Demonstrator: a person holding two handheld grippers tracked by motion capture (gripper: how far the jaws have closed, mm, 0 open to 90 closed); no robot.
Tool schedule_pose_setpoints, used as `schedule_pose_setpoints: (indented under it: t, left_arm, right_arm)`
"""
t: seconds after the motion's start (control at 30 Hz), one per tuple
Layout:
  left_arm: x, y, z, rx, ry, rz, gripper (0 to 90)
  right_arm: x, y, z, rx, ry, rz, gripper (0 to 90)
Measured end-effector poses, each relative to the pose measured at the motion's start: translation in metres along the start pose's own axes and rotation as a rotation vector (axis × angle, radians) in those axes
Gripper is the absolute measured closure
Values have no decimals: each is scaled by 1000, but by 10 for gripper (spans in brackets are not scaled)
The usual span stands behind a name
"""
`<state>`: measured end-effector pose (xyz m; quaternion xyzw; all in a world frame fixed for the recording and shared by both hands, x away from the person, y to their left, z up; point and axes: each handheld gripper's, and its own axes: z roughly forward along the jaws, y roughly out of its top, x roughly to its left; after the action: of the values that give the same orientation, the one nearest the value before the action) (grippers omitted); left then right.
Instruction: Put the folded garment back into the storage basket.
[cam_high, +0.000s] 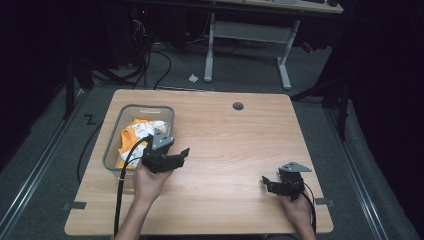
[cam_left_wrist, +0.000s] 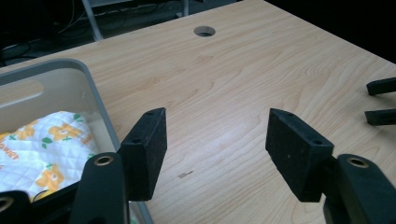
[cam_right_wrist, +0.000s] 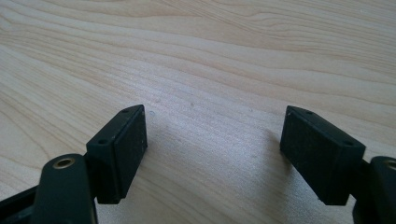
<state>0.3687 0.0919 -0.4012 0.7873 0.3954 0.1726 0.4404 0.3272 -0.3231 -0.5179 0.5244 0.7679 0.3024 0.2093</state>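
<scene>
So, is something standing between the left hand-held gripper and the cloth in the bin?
Only the bin's grey wall. The left hand-held gripper, open, is beside it; the orange-flowered cloth lies inside, uncovered from above.

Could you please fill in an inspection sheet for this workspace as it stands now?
Surface: wooden table, bare apart from the bin; round hole near the far edge.
Job's things: grey bin at the table's left, holding a white and orange printed cloth.
Clutter: nothing seen on the table; a white scrap on the floor beyond it.
Grippers: left gripper beside the bin, jaws open, holding nothing; right gripper low over bare wood at near right, jaws open, holding nothing.
Cables: one black cable trails from the left gripper; more on the floor behind.
Surroundings: dark room, grey floor, another desk's white legs behind.
</scene>
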Motion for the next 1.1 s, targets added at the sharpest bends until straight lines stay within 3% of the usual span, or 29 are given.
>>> schedule_pose_setpoints:
  t: [0.5, 0.67, 1.1]
  left_arm:
    - [-11, -12, 12, 5, -38, -18, 390]
    - [-13, -16, 17, 3, -75, -44, 390]
    - [-20, -25, 24, 13, -96, -54, 391]
  right_arm:
    - [0, 0, 0, 0, 0, 0, 233]
    - [0, 0, 0, 0, 0, 0, 233]
    - [0, 0, 0, 0, 0, 0, 233]
